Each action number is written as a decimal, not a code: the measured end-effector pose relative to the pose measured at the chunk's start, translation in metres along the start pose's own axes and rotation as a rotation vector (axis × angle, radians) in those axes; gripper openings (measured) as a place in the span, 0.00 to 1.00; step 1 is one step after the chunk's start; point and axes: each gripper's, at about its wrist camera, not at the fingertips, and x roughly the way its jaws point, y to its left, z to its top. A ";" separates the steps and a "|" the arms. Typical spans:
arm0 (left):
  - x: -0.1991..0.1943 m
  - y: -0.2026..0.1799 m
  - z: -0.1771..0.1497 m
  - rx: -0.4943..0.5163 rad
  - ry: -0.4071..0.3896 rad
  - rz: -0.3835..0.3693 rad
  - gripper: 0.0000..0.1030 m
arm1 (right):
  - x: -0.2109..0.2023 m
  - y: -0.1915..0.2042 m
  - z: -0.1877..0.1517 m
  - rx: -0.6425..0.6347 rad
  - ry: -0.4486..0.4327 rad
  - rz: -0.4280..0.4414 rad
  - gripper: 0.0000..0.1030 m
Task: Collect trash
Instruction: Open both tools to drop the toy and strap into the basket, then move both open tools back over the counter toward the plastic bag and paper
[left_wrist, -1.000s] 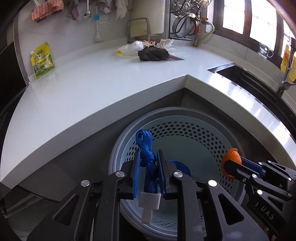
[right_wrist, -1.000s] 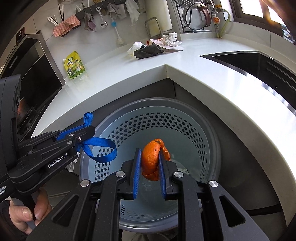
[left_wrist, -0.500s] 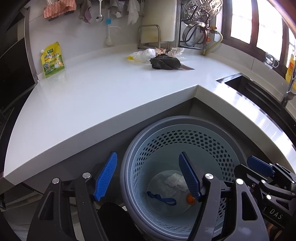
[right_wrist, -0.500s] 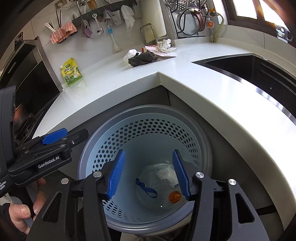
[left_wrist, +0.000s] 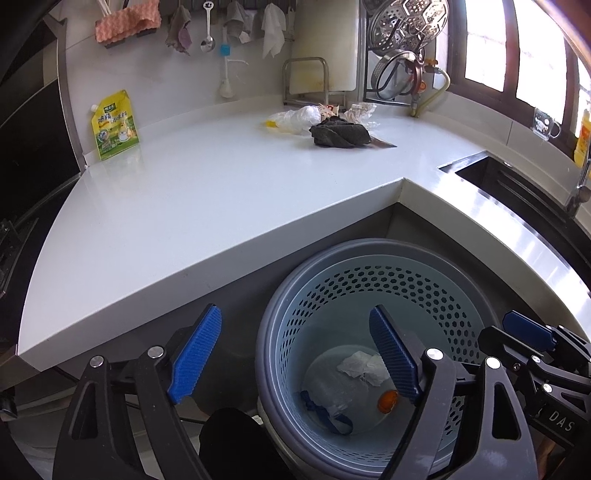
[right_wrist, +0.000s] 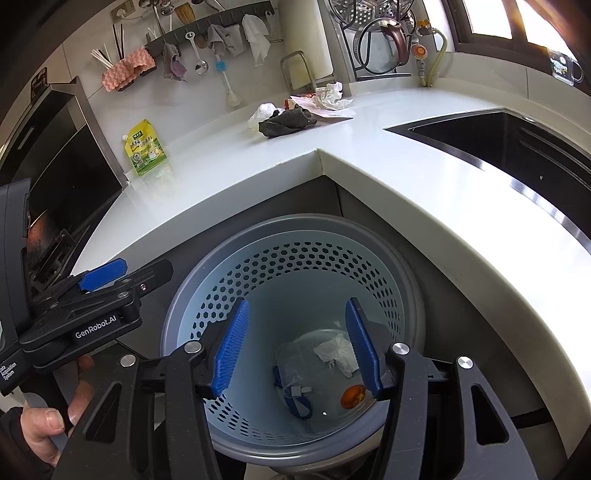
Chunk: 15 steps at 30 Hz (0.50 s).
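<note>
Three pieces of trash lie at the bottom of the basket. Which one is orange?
The small round orange peel, lying by the basket wall. The crumpled white tissue and the blue strap differ in colour.

Bright window glare, fisheye-warped edges

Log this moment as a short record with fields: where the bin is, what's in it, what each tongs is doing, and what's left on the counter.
bin: round perforated light-blue plastic bin, on the floor below the white counter's corner
in bin: blue ribbon, orange peel piece, crumpled white paper
left tongs: open, empty, jaws just opened further, above bin
right tongs: open, empty, jaws just opened, above bin
left on counter: dark grey cloth, clear plastic bag, crumpled paper, yellow-green pouch
</note>
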 end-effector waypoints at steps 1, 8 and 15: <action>-0.001 0.001 0.001 0.000 -0.005 0.004 0.84 | -0.001 0.000 0.001 0.001 -0.003 0.000 0.51; -0.011 0.005 0.016 -0.001 -0.043 0.007 0.92 | -0.012 0.005 0.016 -0.015 -0.038 0.007 0.52; -0.013 0.011 0.041 -0.027 -0.068 -0.016 0.93 | -0.018 0.011 0.041 -0.034 -0.073 0.027 0.52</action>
